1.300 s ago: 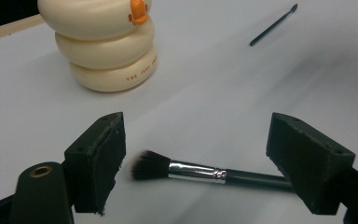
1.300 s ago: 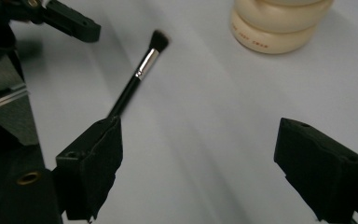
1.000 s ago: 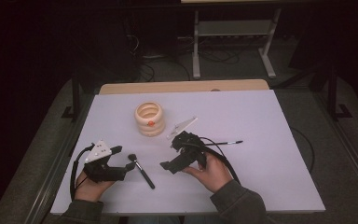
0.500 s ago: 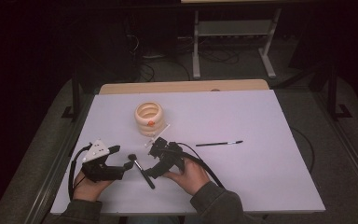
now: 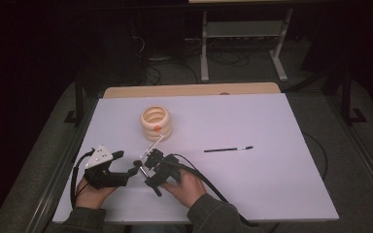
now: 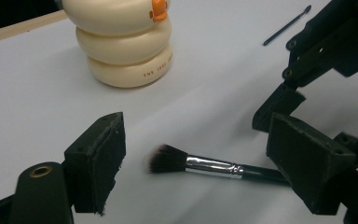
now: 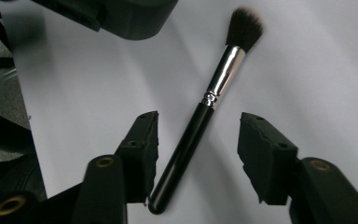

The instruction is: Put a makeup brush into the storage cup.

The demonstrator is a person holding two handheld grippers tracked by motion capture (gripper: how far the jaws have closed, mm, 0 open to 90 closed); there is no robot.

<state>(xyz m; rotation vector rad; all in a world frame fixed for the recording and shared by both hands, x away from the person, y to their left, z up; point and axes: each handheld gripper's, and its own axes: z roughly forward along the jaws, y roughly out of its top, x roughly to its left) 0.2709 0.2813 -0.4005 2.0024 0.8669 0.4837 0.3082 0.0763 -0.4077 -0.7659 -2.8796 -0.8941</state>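
Right gripper (image 7: pixel 196 154) with jaws just closing but not yet touching the brush (image 7: pixel 200 116) lying on the table (image 5: pixel 272 179): centre the black handle before clamping; left gripper (image 6: pixel 200 177) waits unclenched, empty

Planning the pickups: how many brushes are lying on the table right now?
2. A thick makeup brush lies between the right gripper jaws; a thin brush lies alone, right of the cream ring-stack holder. Inside the holder is not visible.

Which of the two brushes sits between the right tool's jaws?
The thick makeup brush with the silver ferrule and fluffy head, lying near the person. The thin brush lies apart, farther right on the table.
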